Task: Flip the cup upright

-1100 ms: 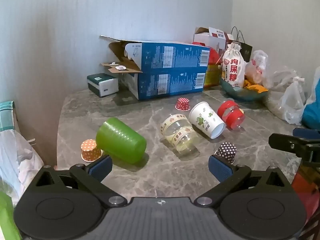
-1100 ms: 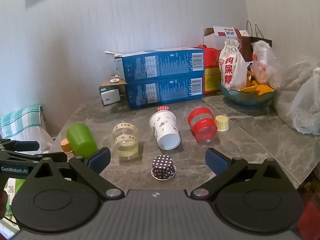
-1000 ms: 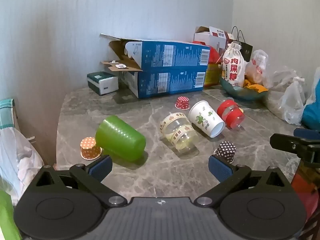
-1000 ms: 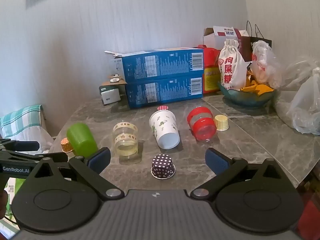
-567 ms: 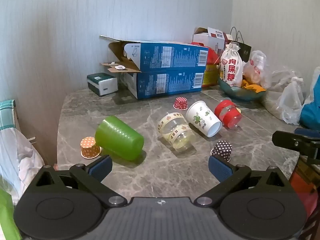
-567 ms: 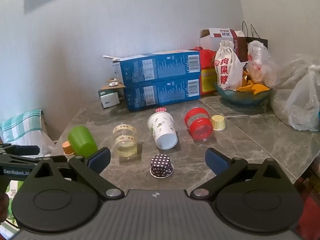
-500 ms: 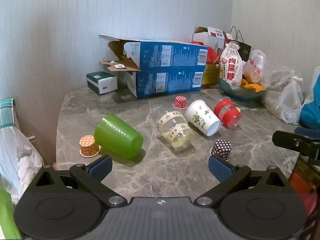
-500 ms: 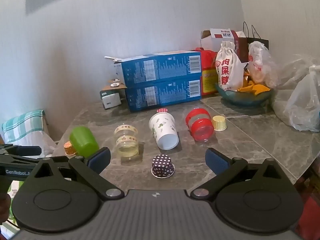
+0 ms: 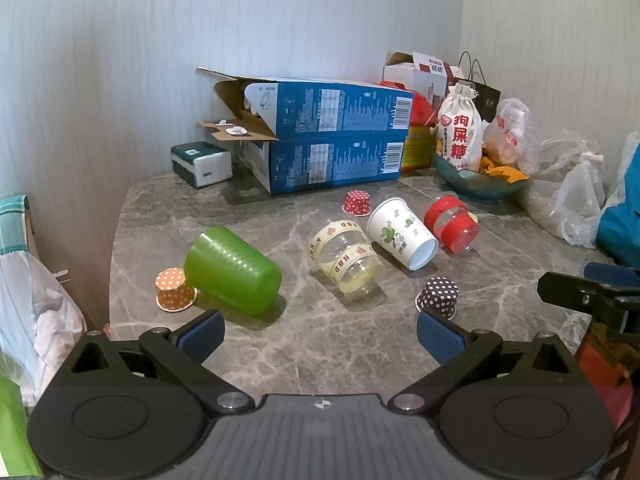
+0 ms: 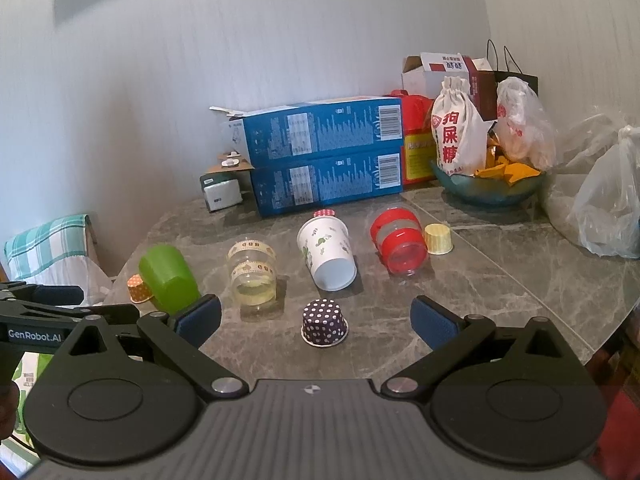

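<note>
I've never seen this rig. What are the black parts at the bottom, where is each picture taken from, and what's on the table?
Each picture comes from a camera on a hand-held gripper, looking along its two blue-padded fingers. The left gripper and right gripper are both open and hold nothing. On the marble table four cups lie on their sides: green cup, clear cup, white cup, red cup. Small dotted paper cups stand upside down among them. Blue boxes and bags sit behind.
</note>
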Available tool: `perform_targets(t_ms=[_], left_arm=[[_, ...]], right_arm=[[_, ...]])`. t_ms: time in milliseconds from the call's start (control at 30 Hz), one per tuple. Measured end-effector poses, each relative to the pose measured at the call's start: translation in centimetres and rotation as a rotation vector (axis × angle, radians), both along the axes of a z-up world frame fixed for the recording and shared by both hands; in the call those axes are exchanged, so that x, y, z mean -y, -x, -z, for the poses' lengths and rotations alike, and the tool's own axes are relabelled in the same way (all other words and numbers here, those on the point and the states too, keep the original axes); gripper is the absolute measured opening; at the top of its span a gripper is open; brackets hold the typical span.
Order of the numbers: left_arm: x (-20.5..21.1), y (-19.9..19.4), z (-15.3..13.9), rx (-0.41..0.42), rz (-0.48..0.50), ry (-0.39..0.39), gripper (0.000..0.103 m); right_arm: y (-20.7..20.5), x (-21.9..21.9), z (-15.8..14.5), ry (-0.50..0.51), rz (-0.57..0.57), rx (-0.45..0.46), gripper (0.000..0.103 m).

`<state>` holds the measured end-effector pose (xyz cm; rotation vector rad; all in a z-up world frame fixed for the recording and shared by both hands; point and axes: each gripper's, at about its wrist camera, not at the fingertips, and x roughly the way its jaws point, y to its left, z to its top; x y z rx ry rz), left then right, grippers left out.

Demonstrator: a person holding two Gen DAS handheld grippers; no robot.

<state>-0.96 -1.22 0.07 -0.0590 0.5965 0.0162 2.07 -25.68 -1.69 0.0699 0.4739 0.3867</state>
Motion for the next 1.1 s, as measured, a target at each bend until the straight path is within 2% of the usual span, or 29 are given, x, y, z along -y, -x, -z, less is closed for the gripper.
perform_targets(t_ms=[1100], left_arm=[[0.0,0.05,0.06,0.0,0.005,0.0,0.103]], right_arm=[[-0.1,-0.2,0.32,-0.01,-0.015,-0.017,0.102]])
